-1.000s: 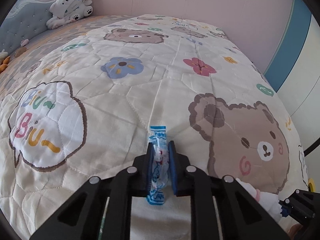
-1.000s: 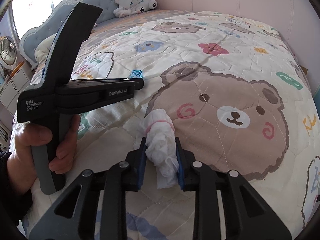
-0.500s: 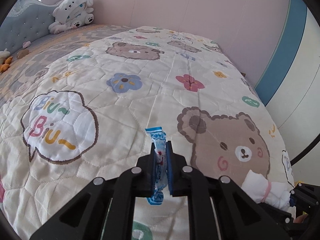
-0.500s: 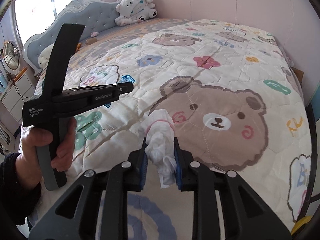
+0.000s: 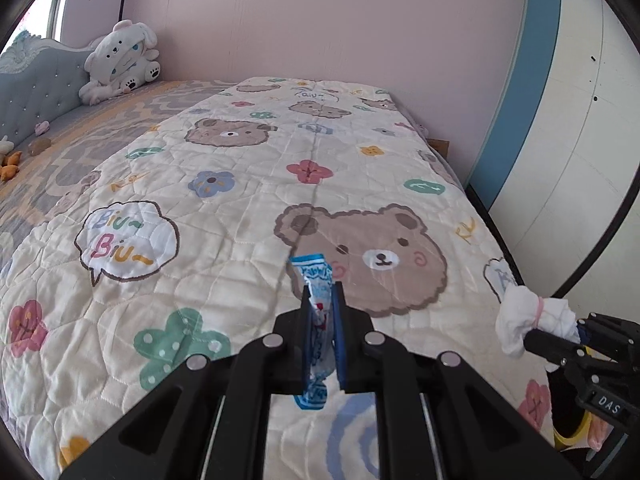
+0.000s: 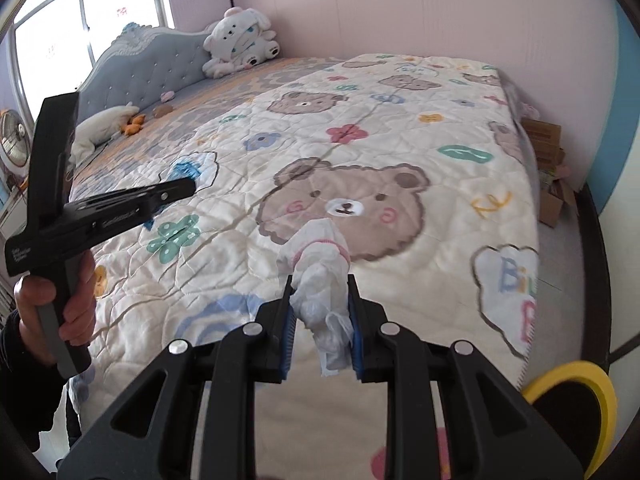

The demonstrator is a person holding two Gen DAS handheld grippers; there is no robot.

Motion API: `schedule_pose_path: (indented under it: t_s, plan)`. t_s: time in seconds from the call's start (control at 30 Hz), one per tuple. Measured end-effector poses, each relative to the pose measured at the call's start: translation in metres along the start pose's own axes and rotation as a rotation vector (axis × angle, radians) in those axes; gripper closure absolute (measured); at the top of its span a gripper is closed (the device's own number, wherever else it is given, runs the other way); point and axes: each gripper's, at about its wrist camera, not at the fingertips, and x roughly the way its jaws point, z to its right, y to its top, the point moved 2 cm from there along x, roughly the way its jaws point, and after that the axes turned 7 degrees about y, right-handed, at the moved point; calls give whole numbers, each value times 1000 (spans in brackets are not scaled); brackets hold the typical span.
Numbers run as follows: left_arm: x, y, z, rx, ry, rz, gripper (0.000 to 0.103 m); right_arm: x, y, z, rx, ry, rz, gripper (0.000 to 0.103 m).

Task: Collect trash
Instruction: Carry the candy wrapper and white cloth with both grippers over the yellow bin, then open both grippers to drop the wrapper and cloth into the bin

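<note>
Trash is sitting in both grippers above the bed: the left gripper is clamping a crinkled blue-and-white wrapper whose printing is too small to read, and the right gripper is pinching a crumpled white tissue wad banded in pink. The quilt is showing "Biu~ Biu~"; the right gripper's body is reading "DAS".

Daylight came through the window onto a bed with blue headboard, against pink walls.
</note>
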Motion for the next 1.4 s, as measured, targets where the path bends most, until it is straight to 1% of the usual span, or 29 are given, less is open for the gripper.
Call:
schedule_pose_path:
  t_s: [0.07,0.13,0.23,0.4,0.7,0.83,0.9,1.03,1.3,1.4]
  plan:
    - [-14,-5,15,20,-20,6,95,-19,-6,8,20,-14,16,81]
    - [-27,-10,30,40,-24,19,95,-38,-13,16,35,-39,36,81]
    - [-47,-13,54,62,-78,34,95,-66,-23,27,67,-69,67,81]
    - [-80,-18,97,119,-135,85,95,-115,-38,46,100,-130,127,81]
    - [-113,-26,168,211,-238,126,95,-179,-65,85,173,-219,195,81]
    - [-117,-28,199,248,-262,131,94,-193,-78,103,206,-257,193,81]
    - [-116,-30,214,264,-280,121,94,-199,-86,114,230,-278,189,81]
    - [-112,-34,240,300,-290,115,94,-208,-99,136,270,-305,184,81]
    - [-90,-46,285,339,-332,61,94,-212,-124,175,368,-327,164,81]
    - [-80,-51,297,357,-346,38,94,-211,-130,184,384,-341,159,81]
